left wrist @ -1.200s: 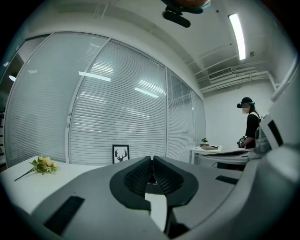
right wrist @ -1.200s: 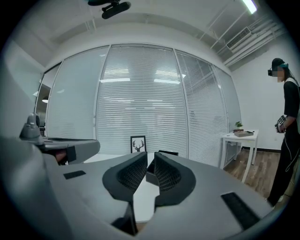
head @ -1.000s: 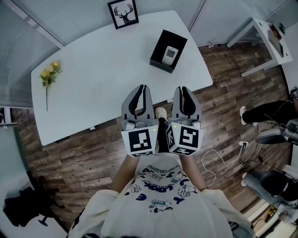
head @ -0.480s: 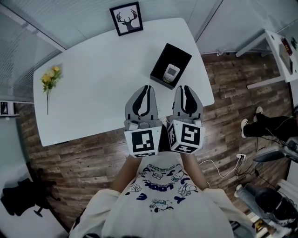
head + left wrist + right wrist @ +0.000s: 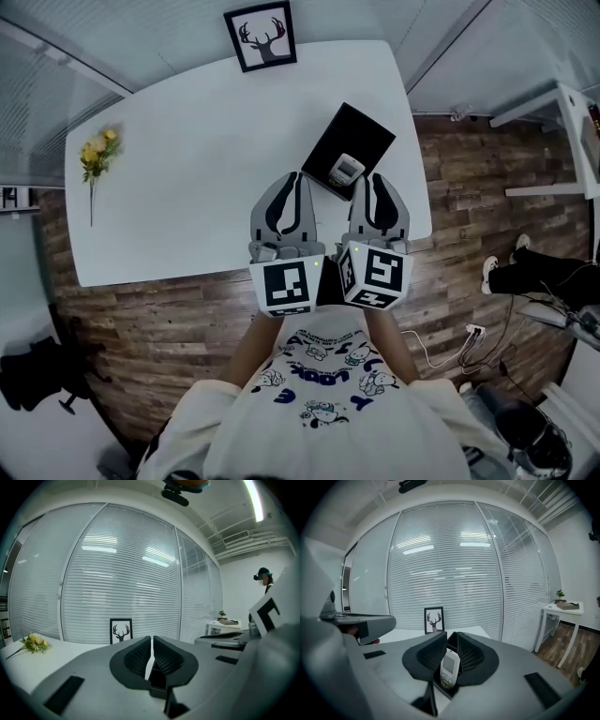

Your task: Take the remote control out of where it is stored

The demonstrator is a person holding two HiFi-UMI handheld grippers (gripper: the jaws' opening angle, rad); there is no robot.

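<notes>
A white remote control (image 5: 345,169) lies in an open black box (image 5: 361,131) near the right end of the white table (image 5: 187,187). My right gripper (image 5: 377,180) is shut and empty, its tips just right of the remote and short of it. In the right gripper view the remote (image 5: 449,666) shows past the jaw tips (image 5: 452,637), standing in the box (image 5: 442,688). My left gripper (image 5: 292,178) is shut with nothing in it, over the table's near edge left of the box. In the left gripper view its jaws (image 5: 151,644) meet along a thin line.
A framed deer picture (image 5: 263,36) stands at the table's far edge, and yellow flowers (image 5: 94,155) lie at its left end. A white side table (image 5: 572,103) and a person's legs (image 5: 544,272) are on the right. Cables (image 5: 469,333) lie on the wood floor.
The table and box have come nearer to both grippers. The gripper tips were over the floor before; now they reach over the table's near edge, close to the box.
</notes>
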